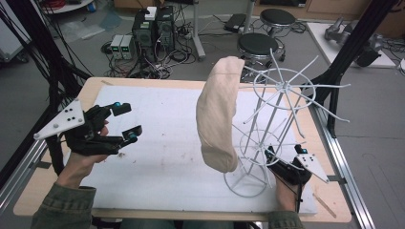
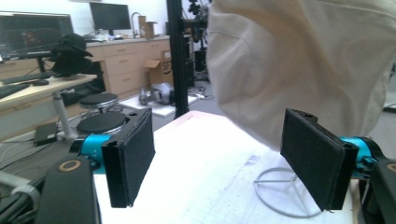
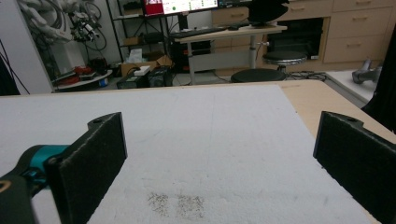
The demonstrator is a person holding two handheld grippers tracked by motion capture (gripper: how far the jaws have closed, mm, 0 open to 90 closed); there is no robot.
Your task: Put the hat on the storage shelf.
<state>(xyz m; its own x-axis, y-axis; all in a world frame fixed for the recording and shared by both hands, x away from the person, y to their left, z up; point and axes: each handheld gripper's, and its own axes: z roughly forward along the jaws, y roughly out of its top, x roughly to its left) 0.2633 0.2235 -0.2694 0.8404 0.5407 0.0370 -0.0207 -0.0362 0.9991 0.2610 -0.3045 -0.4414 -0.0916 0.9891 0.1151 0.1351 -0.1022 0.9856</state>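
The table [image 1: 157,200] carries a white board [image 1: 162,143] across nearly all of its top, and on the board's right part stands a white wire rack [image 1: 279,124], a ring base on the board, thin rods rising to a hub from which prongs spread outward. From the rack's left side hangs a cream cloth [image 1: 217,114], a long draped piece whose long axis runs from top to bottom, its upper end high by the rack's top and its lower end hanging just above the board beside the ring base. The left gripper [image 1: 125,122] is held over the board's left part, well apart from the cloth, with its jaws spread wide and nothing between them; they point to the right, toward the cloth. In the left gripper view the cloth [image 2: 299,70] fills the upper right straight ahead of the jaws, with the rack's ring base [image 2: 285,196] below it, so the cloth lies forward of this gripper and somewhat above it. The right gripper [image 1: 272,155] sits low at the foot of the rack, close to the cloth's lower end; its own view shows its jaws spread wide over bare board. It is the nearer one, yet the left looks better aimed at the cloth's hanging side.
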